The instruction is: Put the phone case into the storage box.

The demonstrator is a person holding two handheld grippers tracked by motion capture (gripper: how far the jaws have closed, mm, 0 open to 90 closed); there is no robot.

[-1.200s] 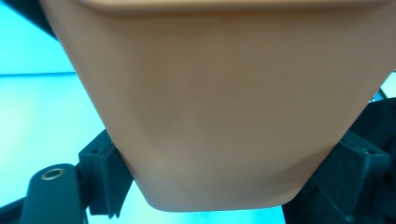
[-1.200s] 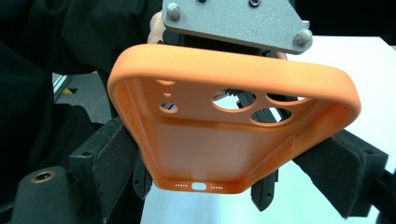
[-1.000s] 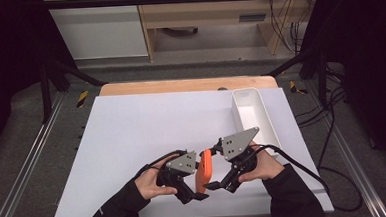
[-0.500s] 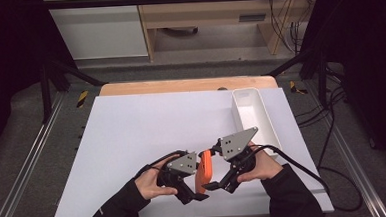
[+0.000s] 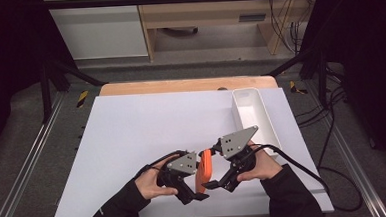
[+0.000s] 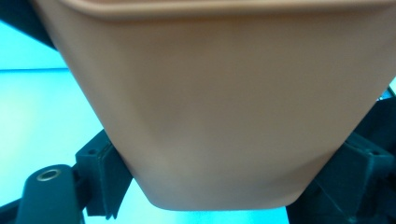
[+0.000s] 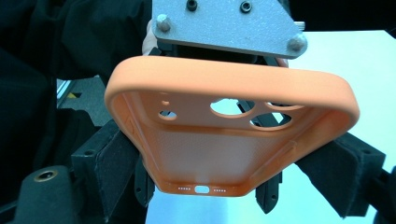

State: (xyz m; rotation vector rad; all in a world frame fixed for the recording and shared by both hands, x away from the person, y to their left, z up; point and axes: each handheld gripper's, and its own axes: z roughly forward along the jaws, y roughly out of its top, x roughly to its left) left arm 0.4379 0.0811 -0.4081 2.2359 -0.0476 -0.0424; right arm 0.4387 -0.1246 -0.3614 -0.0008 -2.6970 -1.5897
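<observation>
An orange phone case (image 5: pixel 204 170) is held on edge just above the white table (image 5: pixel 147 131), near its front edge. My left gripper (image 5: pixel 198 191) is shut on the case from the left, and my right gripper (image 5: pixel 214 180) is shut on it from the right. The left gripper view looks at the case's smooth back (image 6: pixel 219 102), which sits between the black jaws. In the right gripper view, the hollow inside of the case (image 7: pixel 224 154) faces the camera, with its camera holes and port cut-outs visible. The left gripper's grey plate (image 7: pixel 224 23) is right behind it.
A long white tray (image 5: pixel 254 115) lies at the table's right side, just beyond my right hand. A wooden strip (image 5: pixel 185 85) runs along the far edge. Metal rails flank the table, and cables trail off to the right.
</observation>
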